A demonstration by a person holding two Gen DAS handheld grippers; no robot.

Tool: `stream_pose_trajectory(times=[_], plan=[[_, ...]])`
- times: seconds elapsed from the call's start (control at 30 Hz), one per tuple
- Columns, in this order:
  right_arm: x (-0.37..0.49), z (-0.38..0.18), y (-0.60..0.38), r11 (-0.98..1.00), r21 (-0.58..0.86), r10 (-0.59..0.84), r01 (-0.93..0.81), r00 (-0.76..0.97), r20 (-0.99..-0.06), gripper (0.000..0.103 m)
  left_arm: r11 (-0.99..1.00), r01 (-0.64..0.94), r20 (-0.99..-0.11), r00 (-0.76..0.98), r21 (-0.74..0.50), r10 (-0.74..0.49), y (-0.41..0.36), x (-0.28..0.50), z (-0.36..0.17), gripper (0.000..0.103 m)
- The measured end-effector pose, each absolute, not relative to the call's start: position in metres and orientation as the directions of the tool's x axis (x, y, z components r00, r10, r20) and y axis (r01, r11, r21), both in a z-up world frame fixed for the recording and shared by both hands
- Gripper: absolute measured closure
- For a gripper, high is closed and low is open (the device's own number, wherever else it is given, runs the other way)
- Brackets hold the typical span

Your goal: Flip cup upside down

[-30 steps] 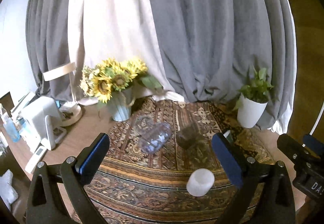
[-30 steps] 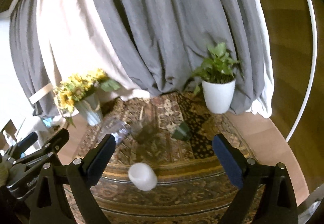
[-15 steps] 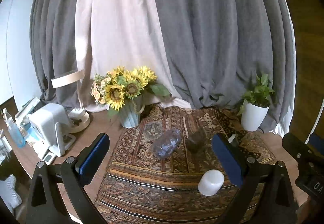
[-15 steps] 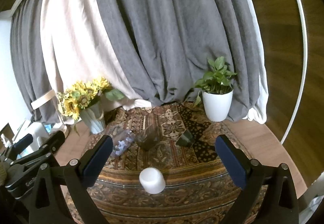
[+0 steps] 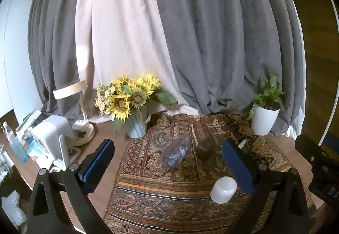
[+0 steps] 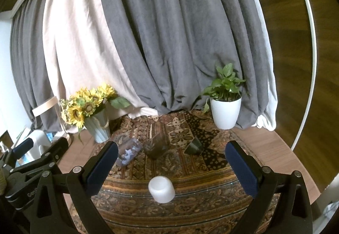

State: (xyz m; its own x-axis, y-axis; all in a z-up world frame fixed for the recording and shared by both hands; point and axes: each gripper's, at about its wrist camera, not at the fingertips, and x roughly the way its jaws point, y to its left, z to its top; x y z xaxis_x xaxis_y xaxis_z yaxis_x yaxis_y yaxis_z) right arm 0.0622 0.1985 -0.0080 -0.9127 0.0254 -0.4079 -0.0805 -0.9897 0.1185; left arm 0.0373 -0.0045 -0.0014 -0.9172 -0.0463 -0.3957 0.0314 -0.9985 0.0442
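A white cup (image 6: 161, 189) stands bottom-up on the patterned rug, near its front edge; in the left wrist view the cup (image 5: 223, 189) sits just left of my right-hand finger. A clear bluish cup (image 5: 175, 154) lies on its side mid-rug, a dark glass cup (image 5: 206, 147) lies beside it, and a small dark green cup (image 6: 194, 146) lies tipped further right. My left gripper (image 5: 167, 166) and right gripper (image 6: 171, 166) are both open, empty, and held back above the rug's front.
A sunflower vase (image 5: 135, 126) stands at the rug's back left and a white plant pot (image 6: 225, 112) at the back right. A white appliance (image 5: 53, 138), a lamp and bottles crowd the table's left. Curtains hang behind. The rug (image 6: 190, 212) covers a wooden table.
Both grippers have pulled back and risen, so the cups look smaller and farther. The cups have not moved. Both grippers stay open.
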Motion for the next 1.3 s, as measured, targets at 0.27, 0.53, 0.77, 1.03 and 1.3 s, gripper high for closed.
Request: stream_pose_trajectory(times=[0.27,0.53,0.77,1.03,1.3], plan=[[0.059,-0.007,0.197,-0.99,0.113,0.028,-0.08,-0.914,-0.406,0.001,-0.998,0.031,-0.388,-0.92,0.049,-0.047,-0.006,0.034,0.0,0.0],[0.054,-0.006,0.197,-0.991,0.112,0.022,-0.073,-0.913,-0.407,0.001,-0.998,0.034,-0.392,-0.919,0.056,-0.053,-0.007,0.03,-0.001,0.0],[0.05,-0.006,0.195,-0.991,0.109,0.021,-0.072,-0.912,-0.41,0.001,-0.998,0.024,-0.395,-0.918,0.051,-0.043,-0.008,0.026,0.001,0.0],[0.047,-0.007,0.193,-0.992,0.103,0.027,-0.075,-0.911,-0.411,0.001,-0.998,0.021,-0.393,-0.919,0.058,-0.042,-0.006,0.022,0.0,0.0],[0.044,-0.008,0.193,-0.991,0.104,0.031,-0.081,-0.911,-0.41,0.001,-0.998,0.018,-0.391,-0.92,0.057,-0.039,-0.006,0.015,-0.001,0.0]])
